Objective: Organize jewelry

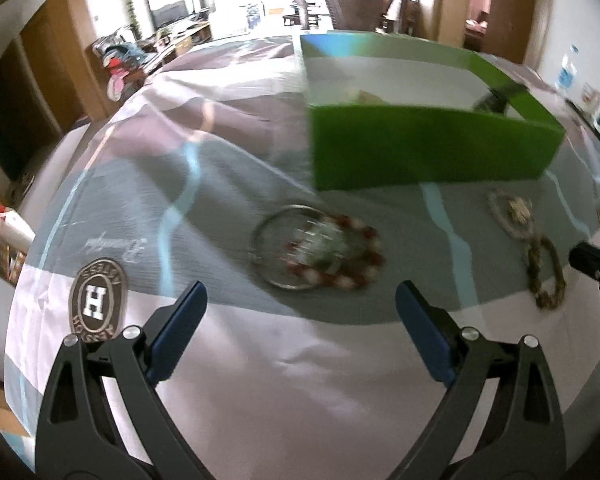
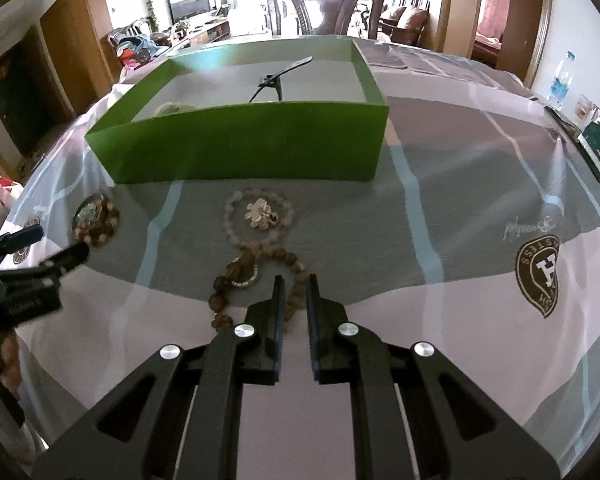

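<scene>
Right claw (image 2: 295, 292) clamps brown bead bracelet (image 2: 256, 276); left claw (image 1: 300, 304) gapes, empty.

Your worktop wears a woven cloth (image 2: 440, 184) in grey and pale pink, matt and lightly creased, with a stitched-looking badge (image 2: 538, 276) well right of the green box (image 2: 244, 148). That box looks like smooth matt cardboard, its inside plain white. Just in front of it you have a ring of pale, slightly frosted beads (image 2: 230, 216) around a shiny metallic flower charm (image 2: 260, 212). Nearer to you lie rough brown beads (image 2: 220, 300) that look like wood. In front of the box's left corner sits a bright metal bangle (image 1: 276, 240) with glossy red and white beads (image 1: 352, 272). Your right tool (image 2: 295, 284) is matt black plastic with blue pads (image 2: 278, 320) and polished metal rivets (image 2: 245, 331).
</scene>
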The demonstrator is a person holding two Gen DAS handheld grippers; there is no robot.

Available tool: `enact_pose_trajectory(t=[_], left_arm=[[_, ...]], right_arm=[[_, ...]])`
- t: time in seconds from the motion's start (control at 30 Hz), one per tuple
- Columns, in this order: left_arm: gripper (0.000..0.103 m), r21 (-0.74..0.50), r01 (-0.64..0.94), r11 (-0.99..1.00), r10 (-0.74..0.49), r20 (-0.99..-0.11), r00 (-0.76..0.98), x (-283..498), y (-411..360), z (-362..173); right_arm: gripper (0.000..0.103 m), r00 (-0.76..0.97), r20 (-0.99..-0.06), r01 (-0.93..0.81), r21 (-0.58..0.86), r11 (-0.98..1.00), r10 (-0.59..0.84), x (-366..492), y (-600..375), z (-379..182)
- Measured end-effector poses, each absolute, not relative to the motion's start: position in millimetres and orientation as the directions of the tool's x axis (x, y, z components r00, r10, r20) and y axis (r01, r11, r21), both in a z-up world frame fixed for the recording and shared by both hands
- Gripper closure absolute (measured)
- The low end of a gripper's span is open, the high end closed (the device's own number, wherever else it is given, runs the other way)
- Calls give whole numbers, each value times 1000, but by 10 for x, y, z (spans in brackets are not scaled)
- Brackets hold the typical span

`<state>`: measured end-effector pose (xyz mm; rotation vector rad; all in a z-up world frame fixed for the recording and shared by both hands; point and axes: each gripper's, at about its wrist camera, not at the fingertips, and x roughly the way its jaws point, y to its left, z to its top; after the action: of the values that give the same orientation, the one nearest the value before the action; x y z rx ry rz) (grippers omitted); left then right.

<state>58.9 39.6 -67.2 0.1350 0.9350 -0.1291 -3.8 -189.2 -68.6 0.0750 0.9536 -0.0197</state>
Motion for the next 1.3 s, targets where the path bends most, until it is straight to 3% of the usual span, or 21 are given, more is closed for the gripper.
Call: enact_pose_trajectory(t=[0.33,0.4,0.5,0.57,0.7,0.87,0.97,1.13,1.17,1.2,1.3], left_arm=[[9,-14,167,986,-108,-815,570,779,566,-619],[9,-16,177,984,-115,-815,568,824,542,-636],[9,-31,199,979,-138,-822,553,865,490,-681],[10,-54,212,976,-162,-830,534,902,457,-727],[29,-49,217,975,-157,-843,515,972,407,-833],[37,-41,210,977,-148,-840,522,1001,429,-851],[47,-44,210,977,-152,-832,534,972,444,-818],[48,-55,251,966,-186,-826,532,873,406,-760],[55,-64,272,960,-204,-826,525,845,383,-758],[73,-74,296,952,-224,-828,515,806,358,-758],[79,-125,347,929,-291,-828,480,720,330,-733]], right_arm=[[90,555,-829,54,110,992,62,-51,-1951,-810],[85,557,-828,53,113,992,65,-59,-1953,-811],[60,564,-823,56,123,991,70,-74,-1969,-811],[56,565,-822,54,126,991,74,-74,-1965,-821],[57,561,-824,49,132,990,82,-66,-1955,-849],[56,562,-823,46,135,990,86,-72,-1938,-880],[56,563,-822,46,129,991,81,-83,-1927,-882],[56,565,-821,46,131,990,82,-88,-1923,-881],[56,566,-820,47,132,990,83,-92,-1922,-881],[56,566,-820,46,132,990,83,-95,-1923,-881],[56,566,-820,46,131,990,82,-94,-1921,-882]])
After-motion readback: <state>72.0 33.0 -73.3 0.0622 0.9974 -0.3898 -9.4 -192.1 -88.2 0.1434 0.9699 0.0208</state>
